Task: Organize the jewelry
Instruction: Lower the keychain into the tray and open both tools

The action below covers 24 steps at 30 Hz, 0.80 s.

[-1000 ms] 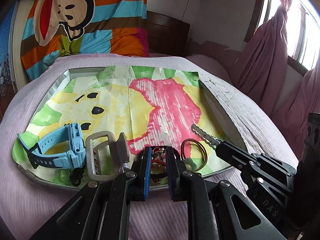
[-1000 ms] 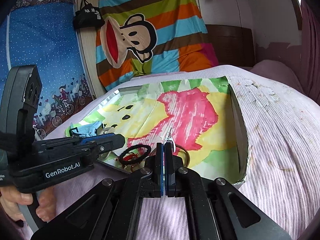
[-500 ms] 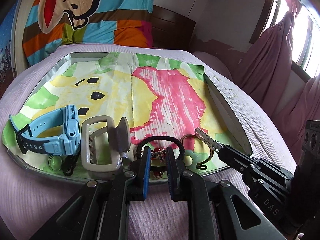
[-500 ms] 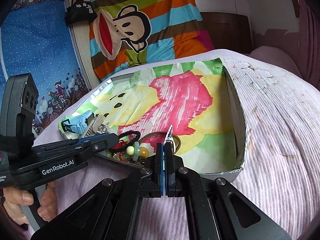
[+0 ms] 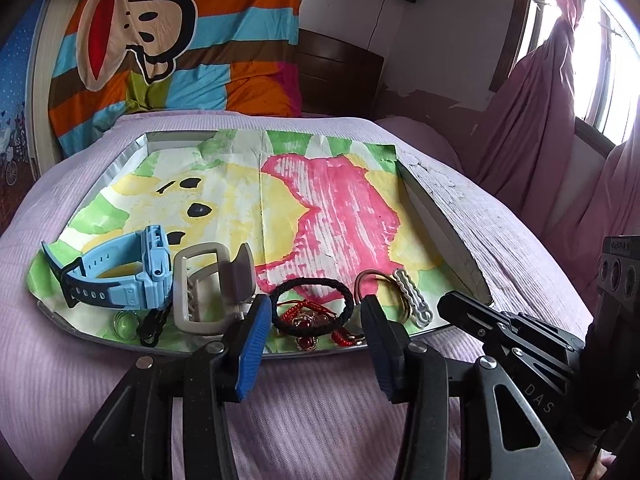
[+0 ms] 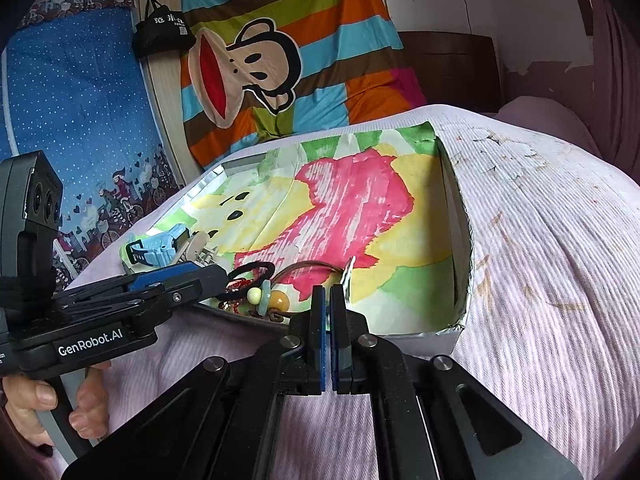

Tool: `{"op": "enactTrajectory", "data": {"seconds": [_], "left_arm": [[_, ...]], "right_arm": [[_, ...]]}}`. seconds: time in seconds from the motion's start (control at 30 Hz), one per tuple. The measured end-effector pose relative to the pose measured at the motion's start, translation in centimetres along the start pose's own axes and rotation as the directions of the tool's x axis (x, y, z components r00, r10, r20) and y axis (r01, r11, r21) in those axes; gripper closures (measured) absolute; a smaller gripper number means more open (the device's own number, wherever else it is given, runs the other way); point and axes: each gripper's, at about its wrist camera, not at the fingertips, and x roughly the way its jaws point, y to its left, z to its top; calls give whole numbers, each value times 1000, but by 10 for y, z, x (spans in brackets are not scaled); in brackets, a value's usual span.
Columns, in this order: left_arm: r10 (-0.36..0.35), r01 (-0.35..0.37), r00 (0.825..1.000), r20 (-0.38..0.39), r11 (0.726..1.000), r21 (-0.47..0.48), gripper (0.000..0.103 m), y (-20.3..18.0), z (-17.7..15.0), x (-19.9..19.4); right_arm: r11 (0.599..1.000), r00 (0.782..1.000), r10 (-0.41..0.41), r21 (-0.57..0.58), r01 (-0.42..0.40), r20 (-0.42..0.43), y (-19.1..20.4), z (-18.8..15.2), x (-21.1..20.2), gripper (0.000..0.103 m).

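Note:
A shallow box (image 5: 440,224) lined with a painted sheet lies on the purple bed. Along its near edge lie a blue watch (image 5: 120,276), a beige hair claw (image 5: 212,288), a black hair tie (image 5: 312,306), red beaded jewelry (image 5: 308,320), a gold bangle (image 5: 380,292) and a white wavy hair clip (image 5: 412,298). My left gripper (image 5: 314,328) is open, its jaws either side of the black hair tie and red jewelry. My right gripper (image 6: 329,312) is shut and empty just short of the white clip (image 6: 347,278), which lies on the sheet. A beaded bracelet (image 6: 268,298) lies to its left.
A striped monkey-print blanket (image 5: 160,40) is piled at the bed's head. Pink curtains (image 5: 532,120) hang at the right by a window. The box's right wall (image 6: 456,232) stands beside the bare bedspread (image 6: 540,240). A small clear bead (image 5: 124,322) and a black clip (image 5: 152,326) lie by the watch.
My left gripper has opened wide around the hair tie and jewelry. My right gripper let go of the white clip, which now lies by the bangle, and drew back.

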Motion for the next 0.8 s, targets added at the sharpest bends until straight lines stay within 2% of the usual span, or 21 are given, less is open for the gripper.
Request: {"op": "enactTrajectory", "data": {"seconds": [0.4, 0.47, 0.53, 0.6, 0.67, 0.7, 0.73, 0.8], "left_arm": [[80, -80, 992, 97, 997, 2, 36, 10, -1, -28], [107, -108, 988, 109, 994, 6, 33, 12, -4, -32], [125, -127, 985, 120, 992, 9, 28, 16, -6, -35], [140, -142, 983, 123, 990, 4, 25, 20, -8, -37], [150, -150, 980, 130, 989, -6, 19, 24, -11, -41], [158, -158, 978, 139, 987, -14, 12, 26, -12, -43], [168, -167, 975, 147, 986, -22, 6, 28, -14, -45], [170, -166, 972, 161, 985, -34, 5, 32, -16, -49]], "right_arm": [[1000, 999, -5, -17, 6, 40, 5, -5, -14, 99], [1000, 999, -4, -20, 5, 48, 7, -5, -16, 93], [1000, 998, -1, -23, 3, 59, 10, -6, -18, 76], [1000, 997, 3, -25, -1, 72, 12, -7, -22, 74], [1000, 997, 3, -31, -1, 76, 15, -8, -24, 73], [999, 997, 1, -36, 1, 78, 16, -8, -25, 73], [999, 997, -3, -41, 6, 82, 18, -8, -26, 68], [999, 995, -8, -46, 13, 95, 19, -9, -30, 57]]}}
